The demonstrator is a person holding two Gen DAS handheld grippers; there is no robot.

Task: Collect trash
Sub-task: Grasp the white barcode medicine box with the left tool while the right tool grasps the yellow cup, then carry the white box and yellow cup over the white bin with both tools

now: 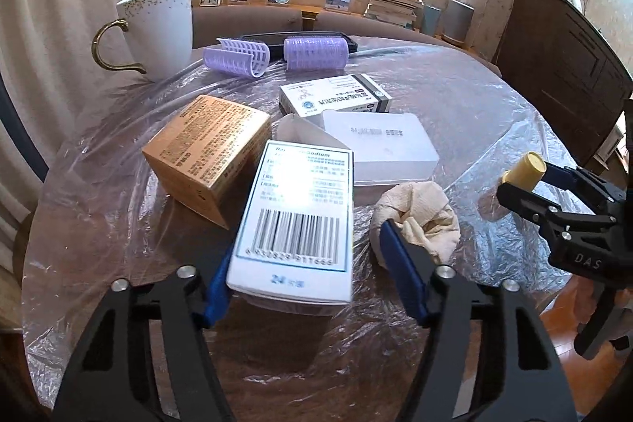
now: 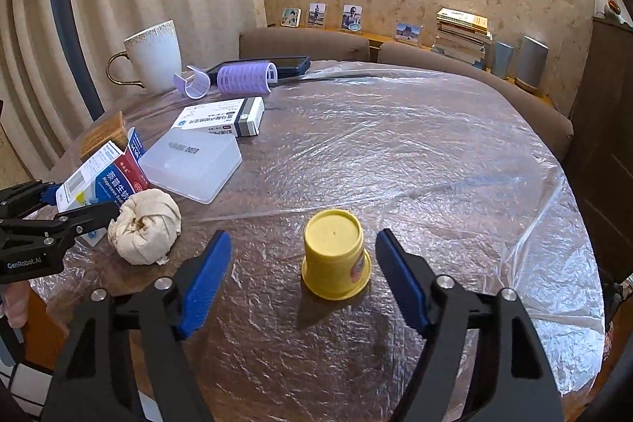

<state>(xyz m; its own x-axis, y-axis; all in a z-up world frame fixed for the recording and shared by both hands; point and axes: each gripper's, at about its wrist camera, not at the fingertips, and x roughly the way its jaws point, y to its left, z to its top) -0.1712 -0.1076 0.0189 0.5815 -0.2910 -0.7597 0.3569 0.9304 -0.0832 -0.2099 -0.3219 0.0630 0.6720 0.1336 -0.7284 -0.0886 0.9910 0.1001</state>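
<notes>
A white medicine box (image 1: 294, 220) with a barcode lies tilted between the fingers of my left gripper (image 1: 308, 240). The left pad is against its side; the right pad stands clear of it, beside a crumpled tissue (image 1: 419, 216). From the right wrist view the same box (image 2: 99, 180) sits between the left gripper's (image 2: 83, 198) fingers, with the tissue (image 2: 144, 228) next to it. A yellow cup (image 2: 334, 256) stands upside down between the pads of my right gripper (image 2: 304, 236), with a gap on both sides. The left wrist view shows that cup (image 1: 524, 167) at the right gripper (image 1: 526, 180).
The round table (image 2: 415, 145) is covered in clear plastic film. On it lie a gold box (image 1: 205, 153), a clear plastic case (image 1: 387, 145), a second white medicine box (image 1: 336, 97), purple hair rollers (image 1: 316, 52), a phone (image 1: 300, 37) and a white mug (image 1: 158, 26). Brown chairs (image 2: 304, 42) stand behind.
</notes>
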